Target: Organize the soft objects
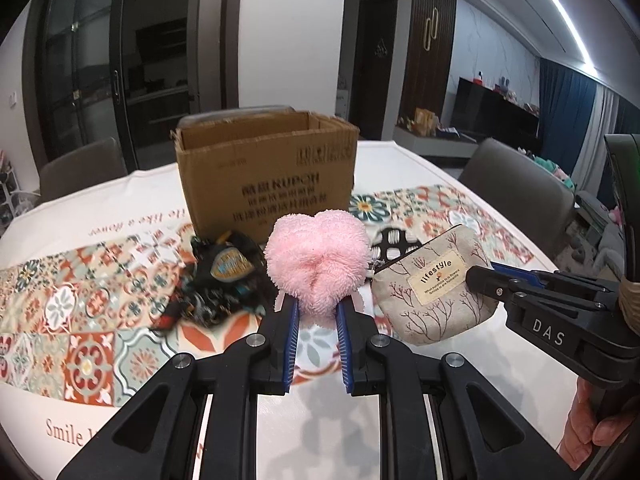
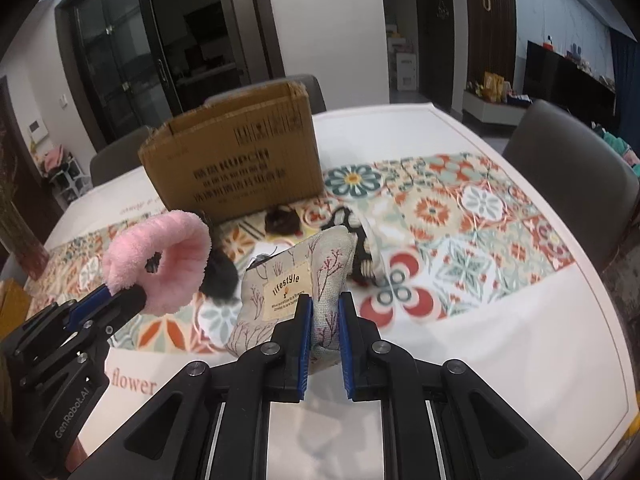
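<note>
My left gripper (image 1: pixel 317 306) is shut on a fluffy pink scrunchie (image 1: pixel 316 260) and holds it above the table; it also shows in the right wrist view (image 2: pixel 160 256) at the left. My right gripper (image 2: pixel 325 304) is shut on a beige "lifestyle" fabric pouch (image 2: pixel 292 284), lifted off the cloth; the pouch shows in the left wrist view (image 1: pixel 432 288) too. An open cardboard box (image 1: pixel 266 172) stands behind them (image 2: pixel 236 160).
A dark patterned fabric item (image 1: pixel 224 280) lies left of the scrunchie. A black-and-white patterned pouch (image 1: pixel 394 242) lies behind the beige pouch. A small dark item (image 2: pixel 282 220) lies by the box. Grey chairs (image 1: pixel 520 192) ring the table with its patterned cloth (image 2: pixel 460 216).
</note>
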{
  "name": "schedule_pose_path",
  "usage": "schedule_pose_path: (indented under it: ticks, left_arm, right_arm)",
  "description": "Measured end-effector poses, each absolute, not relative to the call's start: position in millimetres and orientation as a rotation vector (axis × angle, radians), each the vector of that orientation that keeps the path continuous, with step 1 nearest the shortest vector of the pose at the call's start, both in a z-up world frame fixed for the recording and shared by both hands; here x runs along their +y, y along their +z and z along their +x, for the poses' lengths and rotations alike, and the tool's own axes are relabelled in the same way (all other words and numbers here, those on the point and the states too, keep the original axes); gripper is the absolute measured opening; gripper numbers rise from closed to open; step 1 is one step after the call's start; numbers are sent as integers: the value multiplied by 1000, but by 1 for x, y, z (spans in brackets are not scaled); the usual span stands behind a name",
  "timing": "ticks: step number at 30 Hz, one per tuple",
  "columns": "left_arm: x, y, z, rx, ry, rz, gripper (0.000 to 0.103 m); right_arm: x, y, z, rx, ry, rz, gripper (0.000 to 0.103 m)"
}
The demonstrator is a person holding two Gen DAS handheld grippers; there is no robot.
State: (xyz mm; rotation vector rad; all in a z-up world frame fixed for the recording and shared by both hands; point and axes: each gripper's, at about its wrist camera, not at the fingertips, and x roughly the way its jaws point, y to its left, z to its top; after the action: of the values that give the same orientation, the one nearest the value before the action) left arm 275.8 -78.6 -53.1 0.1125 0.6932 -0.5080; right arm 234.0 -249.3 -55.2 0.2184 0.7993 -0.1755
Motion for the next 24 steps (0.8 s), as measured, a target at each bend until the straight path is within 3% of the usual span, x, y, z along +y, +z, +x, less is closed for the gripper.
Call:
schedule_pose_path:
  ticks: [24]
  left_arm:
    - [-70,26,316,489,-382,83,19]
  right_arm:
    - [-254,22,285,531,-98,244,14]
